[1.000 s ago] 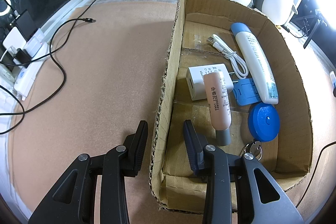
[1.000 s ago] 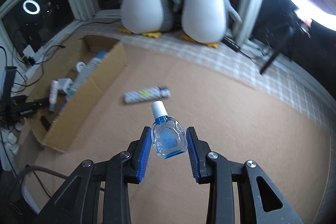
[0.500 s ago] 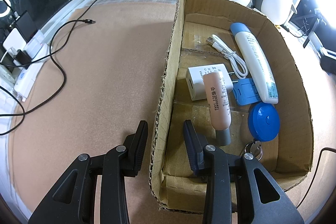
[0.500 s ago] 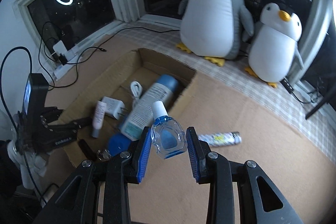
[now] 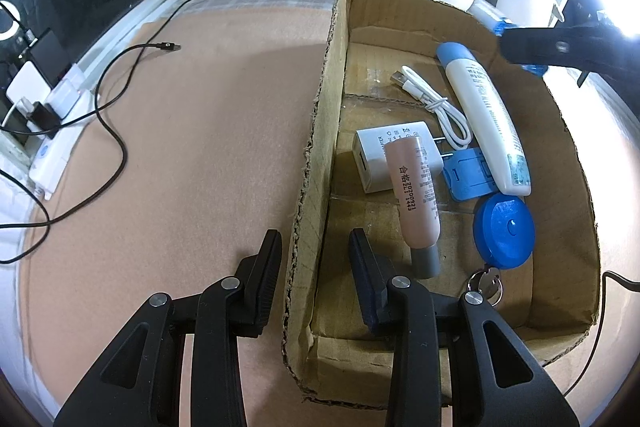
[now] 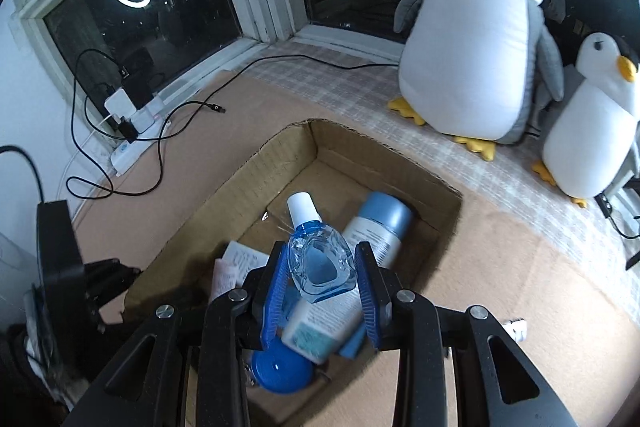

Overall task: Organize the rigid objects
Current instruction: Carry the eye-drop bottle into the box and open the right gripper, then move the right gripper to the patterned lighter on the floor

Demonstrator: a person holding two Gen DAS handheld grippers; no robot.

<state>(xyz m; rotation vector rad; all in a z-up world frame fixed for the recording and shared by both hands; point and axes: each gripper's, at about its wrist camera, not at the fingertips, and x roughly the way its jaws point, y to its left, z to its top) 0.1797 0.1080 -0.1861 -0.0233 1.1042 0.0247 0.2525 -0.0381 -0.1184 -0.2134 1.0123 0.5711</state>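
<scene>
My right gripper (image 6: 321, 253) is shut on a small clear bottle (image 6: 316, 267) of blue liquid with a white cap, hanging over the open cardboard box (image 6: 240, 179). In the box lie a white tube with a blue cap (image 5: 484, 123), a white cable (image 5: 432, 103), a white charger (image 5: 376, 159), a beige tube (image 5: 416, 203), a round blue tape measure (image 5: 504, 227) and a key (image 5: 486, 283). My left gripper (image 5: 314, 247) straddles the box's left wall (image 5: 308, 187), with a gap showing on both sides. The right gripper (image 5: 516, 47) shows over the box's far right corner.
Two plush penguins (image 6: 480, 47) (image 6: 592, 131) stand on the checked cloth behind the box. A power strip (image 6: 132, 143) with black cables (image 5: 116, 131) lies by the window at the left. A small white item (image 6: 514, 327) lies on the brown mat right of the box.
My right gripper has carried the bottle from over the open mat to above the box, and it has come into the left wrist view. The left gripper has kept still.
</scene>
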